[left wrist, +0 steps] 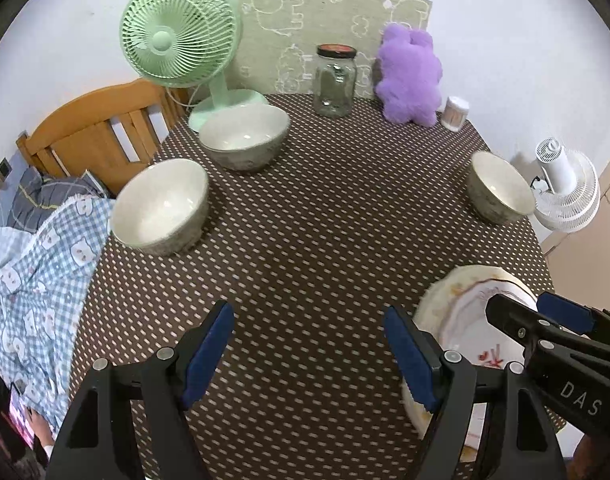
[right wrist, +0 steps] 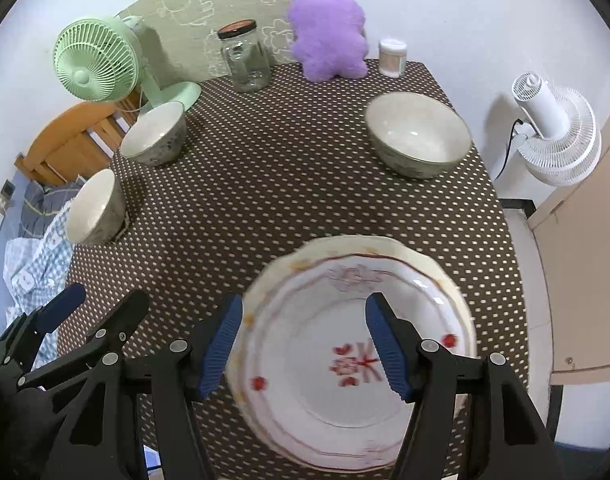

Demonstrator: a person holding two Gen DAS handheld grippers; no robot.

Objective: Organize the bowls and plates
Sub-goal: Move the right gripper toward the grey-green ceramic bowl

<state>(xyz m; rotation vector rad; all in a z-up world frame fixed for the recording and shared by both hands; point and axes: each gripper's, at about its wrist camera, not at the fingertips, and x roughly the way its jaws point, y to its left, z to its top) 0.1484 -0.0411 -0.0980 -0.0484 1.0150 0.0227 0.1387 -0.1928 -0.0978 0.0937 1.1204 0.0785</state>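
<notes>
A white plate with red flower marks and a scalloped rim lies at the near right of the brown dotted table. My right gripper hovers open just over it, the left finger by the plate's left rim and the right finger over its middle. Three grey bowls with white insides stand upright: one at the right and two at the left. My left gripper is open over bare cloth, left of the plate, with nothing between its fingers. The nearest left bowl stands beyond it.
Along the back stand a green fan, a glass jar, a purple plush toy and a small tub of swabs. A wooden chair and checked cloth border the left edge. A white fan stands off the right edge.
</notes>
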